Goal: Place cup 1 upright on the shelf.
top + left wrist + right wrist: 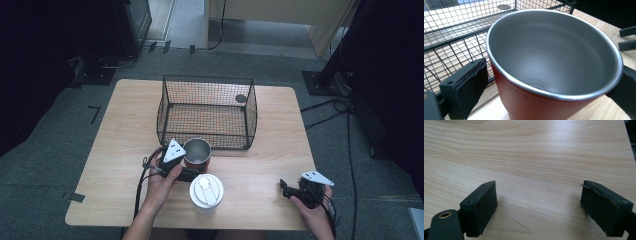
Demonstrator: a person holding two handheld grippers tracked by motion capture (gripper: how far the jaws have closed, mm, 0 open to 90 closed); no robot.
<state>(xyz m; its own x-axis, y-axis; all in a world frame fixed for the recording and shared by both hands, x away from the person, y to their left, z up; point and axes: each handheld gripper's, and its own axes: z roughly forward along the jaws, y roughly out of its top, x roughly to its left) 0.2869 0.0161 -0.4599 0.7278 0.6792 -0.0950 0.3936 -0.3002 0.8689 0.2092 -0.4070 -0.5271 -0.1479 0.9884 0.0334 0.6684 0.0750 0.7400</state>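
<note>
left gripper point(192, 167) clamps a red metal cup point(197, 153) at the near side of the wire basket point(207, 112) — right gripper point(284, 189) spread over bare wood.

in the left gripper view the cup point(554, 62) has one black jaw against its red wall at the left, while the other jaw is cut off at the right edge, so that contact is only partly seen; the cup's base is out of frame, so whether it rests on the table point(270, 150) is hard to tell. in the high view the hand point(162, 185) hides much of that gripper. a white lidded cup point(206, 191) stands just in front, apart from it. the right gripper point(539, 205) has its jaws parted with nothing between them — only wood grain beneath.
</note>
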